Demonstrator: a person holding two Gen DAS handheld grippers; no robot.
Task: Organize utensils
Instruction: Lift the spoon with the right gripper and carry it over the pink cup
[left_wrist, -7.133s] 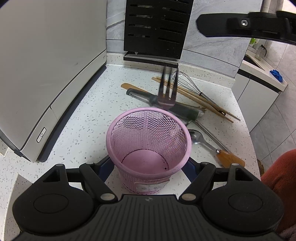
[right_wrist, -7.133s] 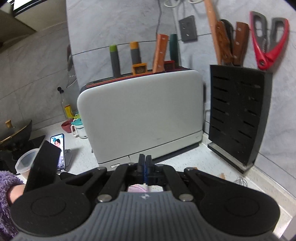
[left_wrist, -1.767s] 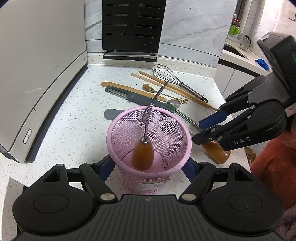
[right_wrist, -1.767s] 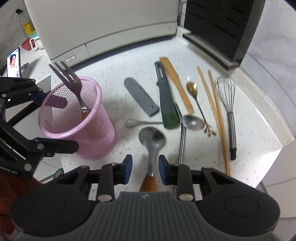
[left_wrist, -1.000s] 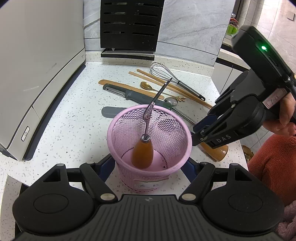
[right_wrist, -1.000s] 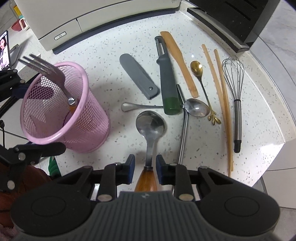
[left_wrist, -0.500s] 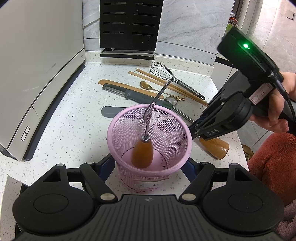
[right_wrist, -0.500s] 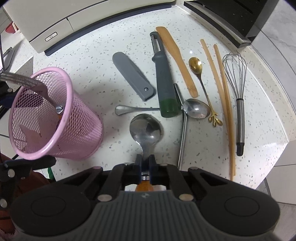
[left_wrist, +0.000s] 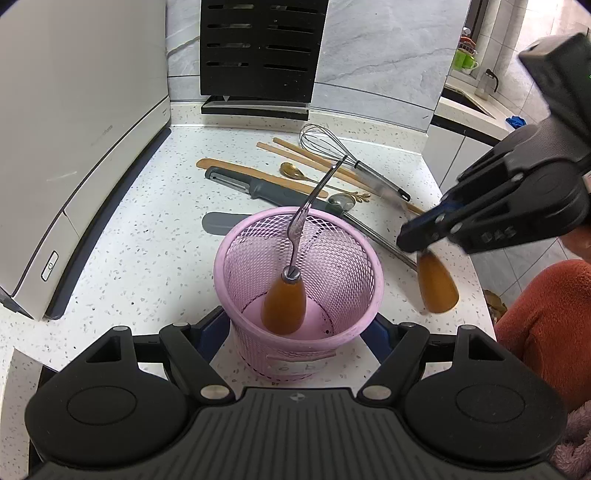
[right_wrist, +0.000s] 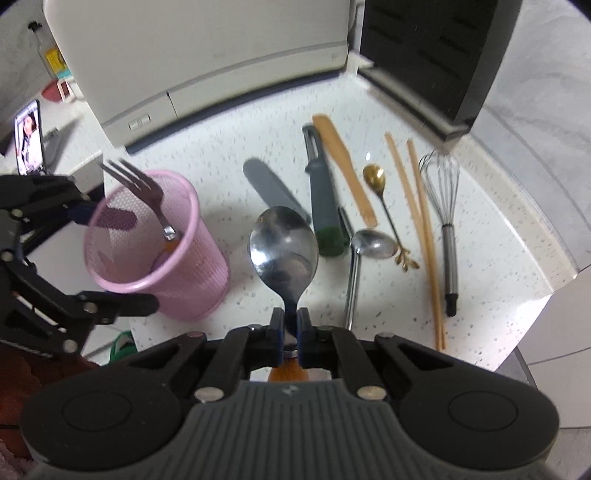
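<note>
Spoon (right_wrist: 283, 247) lifted off counter, right hand-held gripper (right_wrist: 290, 334) clamped on its neck, angled steeply down

From my left wrist view I can read only "DAS", white letters on the black side of the right gripper (left_wrist: 417, 240). The grey appliance (left_wrist: 74, 147) has a faint line of lettering on its front, too small for me to make out. A pale label (left_wrist: 295, 367) low on the pink basket (left_wrist: 347, 321) carries marks I cannot read.
</note>
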